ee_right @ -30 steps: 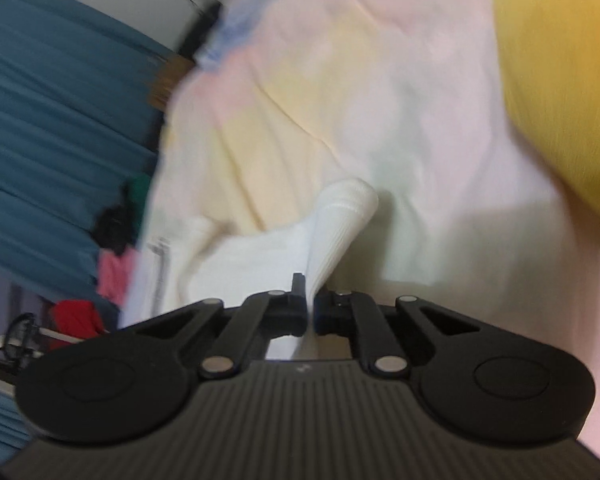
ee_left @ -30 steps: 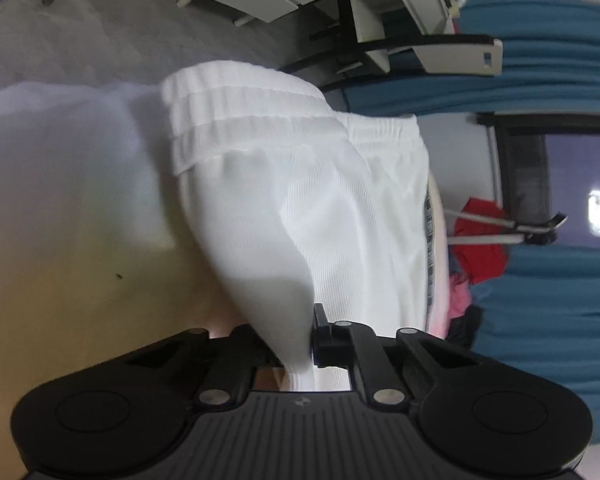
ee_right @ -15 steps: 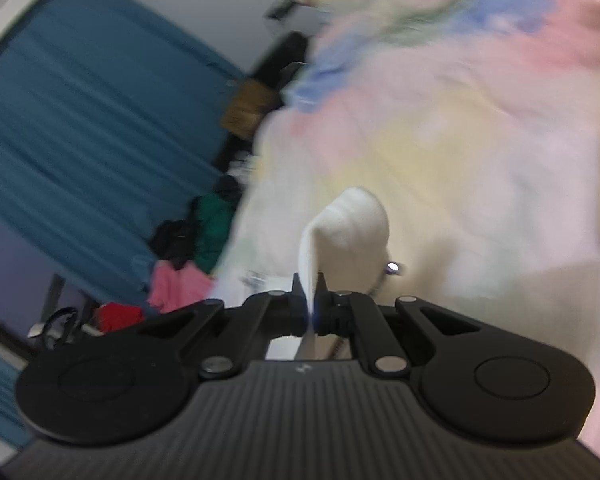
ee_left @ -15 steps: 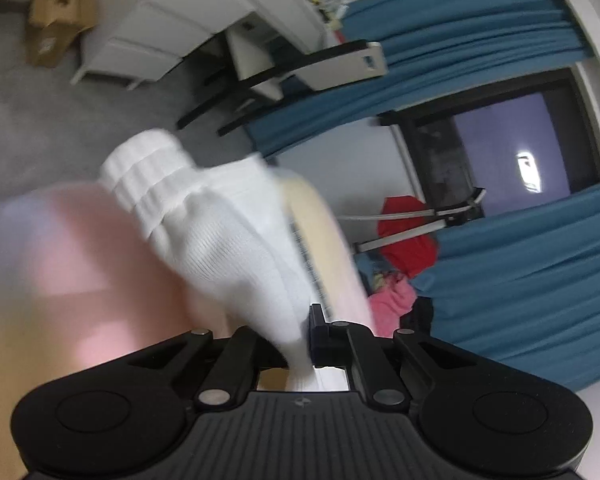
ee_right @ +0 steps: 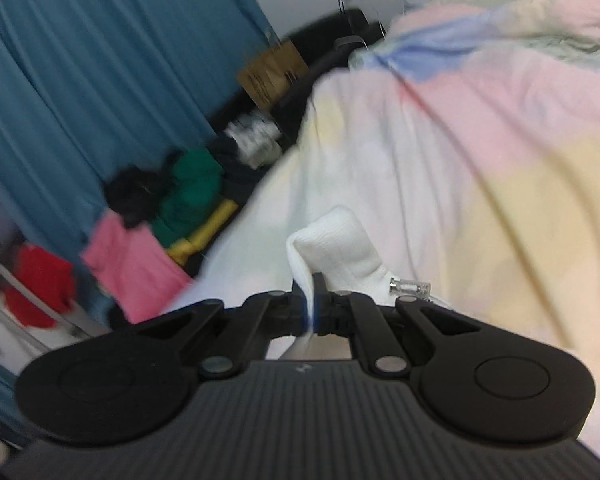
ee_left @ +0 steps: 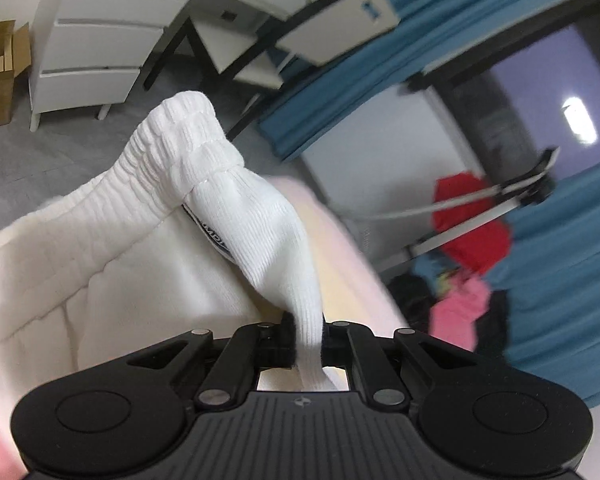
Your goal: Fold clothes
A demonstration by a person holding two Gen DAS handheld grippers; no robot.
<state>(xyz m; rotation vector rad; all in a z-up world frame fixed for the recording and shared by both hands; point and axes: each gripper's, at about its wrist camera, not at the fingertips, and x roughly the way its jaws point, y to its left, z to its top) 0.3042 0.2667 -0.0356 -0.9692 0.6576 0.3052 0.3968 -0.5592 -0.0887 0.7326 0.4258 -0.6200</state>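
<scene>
White ribbed-knit shorts [ee_left: 260,240] with a gathered elastic waistband [ee_left: 172,140], lifted off the bed and hanging in loose folds. A dark label [ee_left: 212,236] shows inside the waistband. In the right wrist view, a pinched corner of the white fabric [ee_right: 336,244] stands up, with a clear cord stopper [ee_right: 408,286] just beside it.

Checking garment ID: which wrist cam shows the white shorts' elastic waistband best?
Left wrist: the ribbed waistband of the white shorts fills the frame above the left gripper. Right wrist shows only a small pinched fold at the right gripper.
</scene>
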